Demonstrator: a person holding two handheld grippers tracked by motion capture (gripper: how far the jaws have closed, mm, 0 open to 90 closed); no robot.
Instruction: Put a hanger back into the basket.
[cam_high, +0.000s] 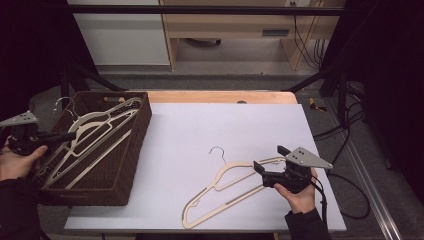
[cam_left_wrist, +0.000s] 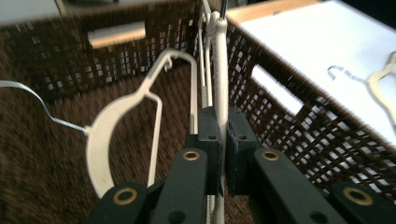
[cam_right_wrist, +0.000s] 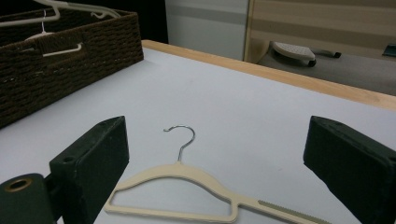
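Observation:
A cream hanger (cam_high: 220, 187) with a metal hook lies flat on the white table (cam_high: 225, 120), near the front. My right gripper (cam_high: 270, 157) stands open just right of its shoulder. In the right gripper view the hanger (cam_right_wrist: 187, 175) lies between and below the wide-apart jaws of that gripper (cam_right_wrist: 217, 140). At the left, a dark woven basket (cam_high: 127, 165) holds several cream hangers (cam_high: 95, 135). My left gripper (cam_left_wrist: 222, 135) is shut on the thin edge of one hanger (cam_left_wrist: 219, 70) above the basket (cam_left_wrist: 289, 107). A second hanger (cam_left_wrist: 105, 135) lies on the basket floor.
The basket takes up the table's left edge and hangs over it a little. A wooden strip (cam_high: 220, 96) runs along the table's far edge. Black cables (cam_high: 345, 130) trail off the right side. Wooden furniture (cam_high: 225, 25) stands beyond the table.

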